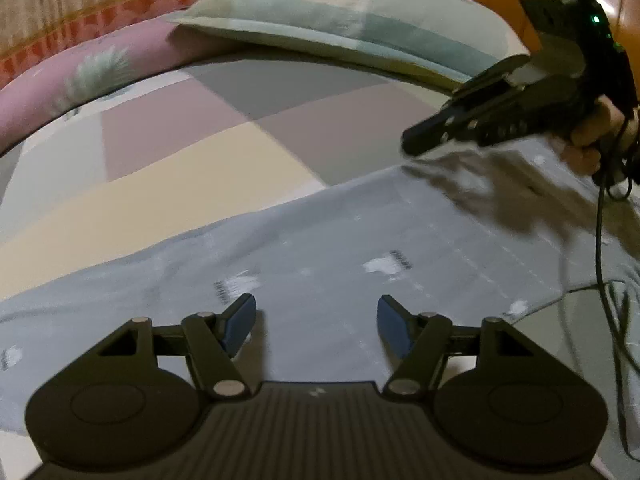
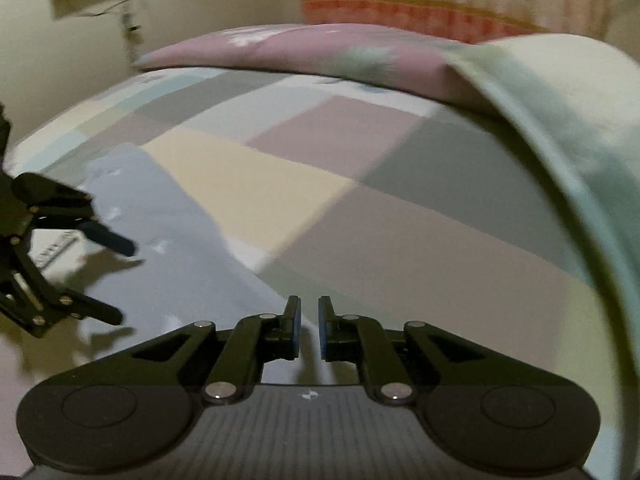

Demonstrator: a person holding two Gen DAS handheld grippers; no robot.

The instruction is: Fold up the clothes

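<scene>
The left gripper (image 1: 316, 320) hangs closest, its blue-padded jaws spread wide apart with nothing between them, poised just above a pale grey-blue garment (image 1: 320, 248) with small white and dark prints. That garment lies spread flat along the near edge of the bed, on a bedsheet (image 1: 192, 152) of big pastel blocks in cream, mauve and grey. The right gripper (image 2: 309, 322) is out over the garment's far right side, gripped by a hand (image 1: 596, 136) with a black cable (image 1: 600, 264) trailing down from it; its jaws are drawn nearly together with only a narrow slit left, and nothing is pinched in that slit. From its own camera the cloth's edge runs just beneath the fingertips. Toward the head of the bed a mint-and-cream pillow (image 1: 320, 20) rests against a pink bolster (image 1: 80, 80) along the far edge.
</scene>
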